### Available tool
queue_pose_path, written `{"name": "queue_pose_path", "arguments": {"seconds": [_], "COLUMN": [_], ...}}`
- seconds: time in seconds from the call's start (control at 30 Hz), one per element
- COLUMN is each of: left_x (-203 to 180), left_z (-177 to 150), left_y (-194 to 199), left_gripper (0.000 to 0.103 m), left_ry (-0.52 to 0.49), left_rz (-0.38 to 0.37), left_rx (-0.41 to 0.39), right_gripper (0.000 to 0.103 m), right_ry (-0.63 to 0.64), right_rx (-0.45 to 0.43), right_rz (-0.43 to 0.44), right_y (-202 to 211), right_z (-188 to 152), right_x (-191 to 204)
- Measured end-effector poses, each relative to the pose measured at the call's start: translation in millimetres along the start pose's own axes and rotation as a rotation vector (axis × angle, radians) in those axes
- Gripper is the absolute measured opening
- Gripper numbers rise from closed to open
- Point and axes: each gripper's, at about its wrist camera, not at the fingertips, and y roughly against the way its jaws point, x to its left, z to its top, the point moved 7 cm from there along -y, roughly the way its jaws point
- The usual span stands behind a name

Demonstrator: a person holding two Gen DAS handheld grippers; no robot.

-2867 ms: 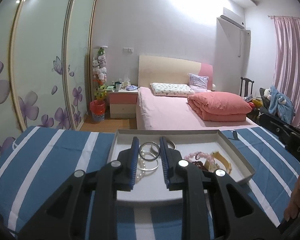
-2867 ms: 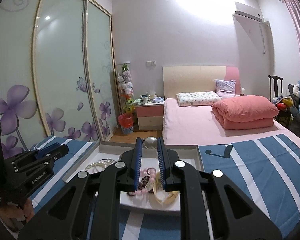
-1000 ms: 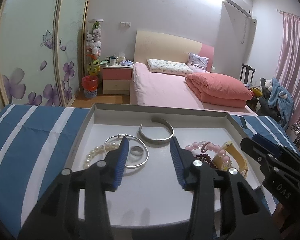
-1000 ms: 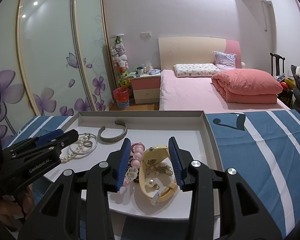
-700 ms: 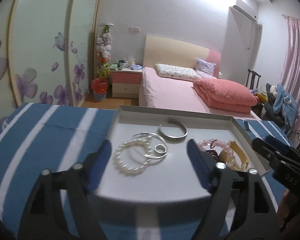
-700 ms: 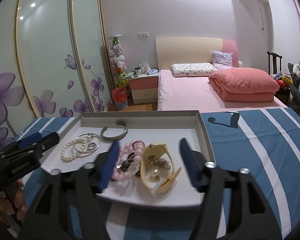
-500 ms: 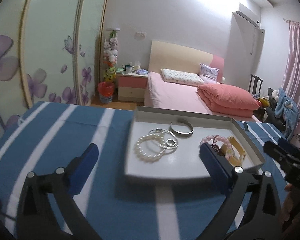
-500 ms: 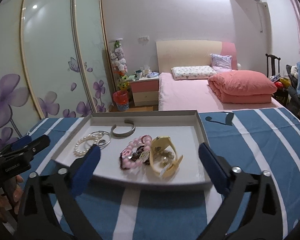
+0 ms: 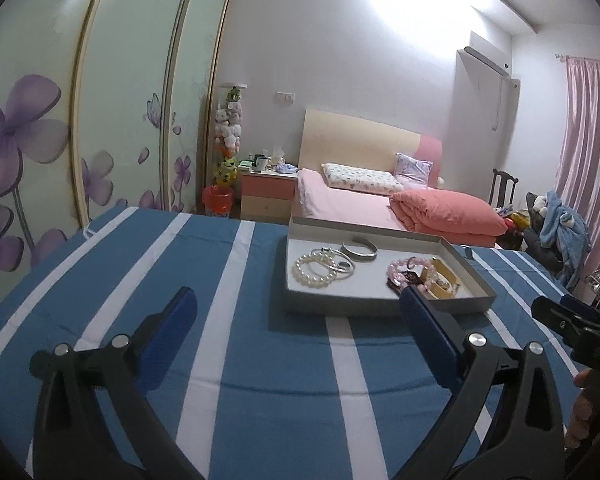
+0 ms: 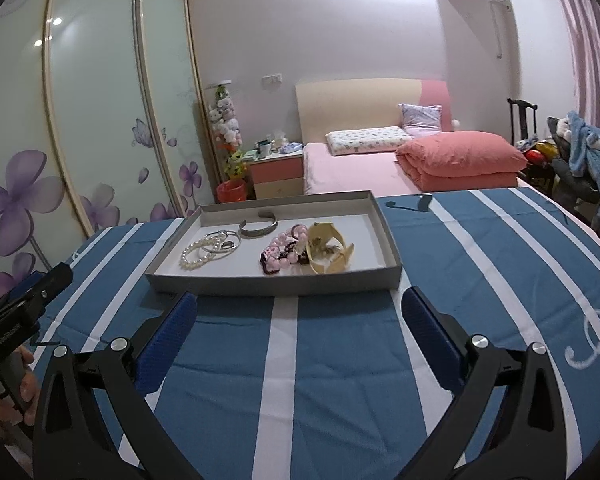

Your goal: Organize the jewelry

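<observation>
A shallow grey tray (image 10: 276, 284) is sitting on a blue cloth with white stripes (image 10: 328, 360), toward the far edge of that cloth, and the jewelry is lying inside it in two loose groups. Toward the tray's left side a string of pearls (image 10: 198, 255) is curling against thin silver hoops (image 10: 224, 245), with an open silver cuff (image 10: 259, 227) lying just behind them near the far wall. Toward the right side, pink beads (image 10: 281, 249) are tangling with darker beads and touching a cream-yellow watch (image 10: 329, 252) whose strap is arching up. The left gripper (image 9: 298, 312) is hovering over the cloth in front of the tray, its blue-padded jaws spread wide with nothing between them; the right gripper (image 10: 299, 310) is doing the same, jaws gaping and bare, aimed squarely at the tray's near wall. The left wrist view is showing the tray off to the right and the other tool poking in at the right edge, while the right wrist view is showing the tray centred and white embroidery (image 10: 592, 340) on the cloth's right edge. Behind, a pink bed (image 10: 364, 168) is standing by flowered wardrobe doors (image 10: 100, 120).
</observation>
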Motion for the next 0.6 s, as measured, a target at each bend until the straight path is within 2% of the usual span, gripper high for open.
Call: {"name": "queue_pose_path", "arguments": {"seconds": [0.3,0.6], "left_x": [-10,-17], "left_z": [-20,-22], "left_y": [21,26], "left_gripper": [0.099,0.099], "left_ry": [-0.034,-0.054], "left_rz": [-0.023,-0.028], "left_rx": [-0.001,-0.013], "right_gripper": [0.101,0.101], "right_ry": [0.05,0.044], "right_rx": [-0.04,-0.047], "right_rz": [-0.007,0.012], "right_y": [16,18], "right_z": [-22,-23], "right_x": [4,3]}}
